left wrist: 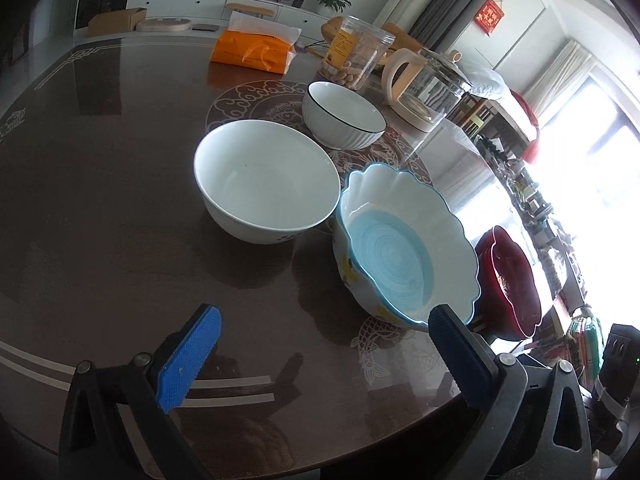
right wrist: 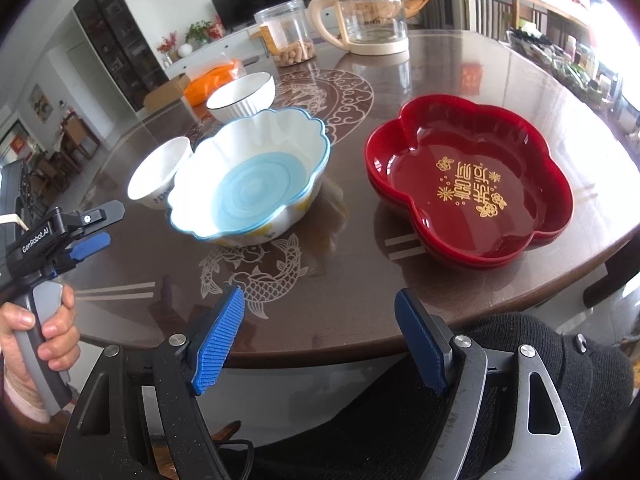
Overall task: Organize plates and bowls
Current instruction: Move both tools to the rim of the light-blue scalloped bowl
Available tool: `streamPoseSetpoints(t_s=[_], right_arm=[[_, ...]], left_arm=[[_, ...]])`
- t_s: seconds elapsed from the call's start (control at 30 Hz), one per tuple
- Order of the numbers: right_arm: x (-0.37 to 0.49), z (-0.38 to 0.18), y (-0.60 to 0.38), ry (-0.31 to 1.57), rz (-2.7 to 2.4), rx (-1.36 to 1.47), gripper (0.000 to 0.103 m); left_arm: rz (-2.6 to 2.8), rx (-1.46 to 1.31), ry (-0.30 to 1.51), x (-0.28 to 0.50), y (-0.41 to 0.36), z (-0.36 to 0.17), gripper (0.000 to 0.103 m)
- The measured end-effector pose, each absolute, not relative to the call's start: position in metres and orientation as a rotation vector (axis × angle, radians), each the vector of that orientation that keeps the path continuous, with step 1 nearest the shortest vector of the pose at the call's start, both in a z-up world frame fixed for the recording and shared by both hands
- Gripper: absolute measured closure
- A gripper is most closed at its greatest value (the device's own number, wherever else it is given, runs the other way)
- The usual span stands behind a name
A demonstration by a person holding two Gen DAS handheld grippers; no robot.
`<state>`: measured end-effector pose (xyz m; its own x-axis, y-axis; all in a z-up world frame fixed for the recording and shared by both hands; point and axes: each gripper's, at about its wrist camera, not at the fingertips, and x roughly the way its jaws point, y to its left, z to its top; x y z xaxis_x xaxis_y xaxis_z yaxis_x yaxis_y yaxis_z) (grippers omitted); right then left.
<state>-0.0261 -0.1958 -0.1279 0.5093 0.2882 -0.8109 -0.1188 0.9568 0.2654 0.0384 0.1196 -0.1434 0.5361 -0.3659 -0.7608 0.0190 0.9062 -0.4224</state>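
A scalloped blue-and-white bowl [left wrist: 404, 248] [right wrist: 252, 178] stands near the table's front. A plain white bowl [left wrist: 266, 180] [right wrist: 160, 174] stands to its left and a ribbed white bowl with a dark rim [left wrist: 342, 114] [right wrist: 242, 98] behind it. Stacked red flower-shaped plates [right wrist: 468, 180] [left wrist: 510, 280] lie to the right. My left gripper [left wrist: 320, 352] is open and empty, low over the table in front of the scalloped bowl; it also shows in the right wrist view [right wrist: 90, 236]. My right gripper [right wrist: 320, 340] is open and empty at the table's front edge.
A glass kettle [right wrist: 370, 16] [left wrist: 426, 88], a clear jar of snacks [right wrist: 286, 32] [left wrist: 356, 54] and an orange packet [left wrist: 254, 50] stand at the far side of the round brown table [right wrist: 360, 288]. Chairs and shelves stand beyond the right side.
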Motion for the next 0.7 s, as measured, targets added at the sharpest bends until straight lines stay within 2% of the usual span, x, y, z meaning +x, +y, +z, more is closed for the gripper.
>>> streamPoseSetpoints(t_s=[0.23,0.4,0.47,0.57,0.7], right_arm=[[-0.013,-0.113,-0.208,0.966,0.24,0.197,0.022],[0.039,-0.088,-0.187,0.894,0.281,0.007,0.022],[0.068,-0.092,-0.173,0.908,0.317,-0.067,0.022],[0.109,-0.106,-0.158,0.947,0.369,-0.133,0.023],[0.15,-0.131,-0.15,1.034,0.415,-0.134,0.024]], left_arm=[[-0.277,-0.457,1.002,0.055,0.102,-0.142,0.0],[-0.186,-0.396,0.986,0.072,0.082,-0.147,0.003],[-0.134,-0.34,0.984,0.077,0.074,-0.151,0.008],[-0.114,-0.348,1.024,0.084,0.068,-0.163,0.022],[-0.103,-0.324,1.056,0.091,0.056,-0.176,0.044]])
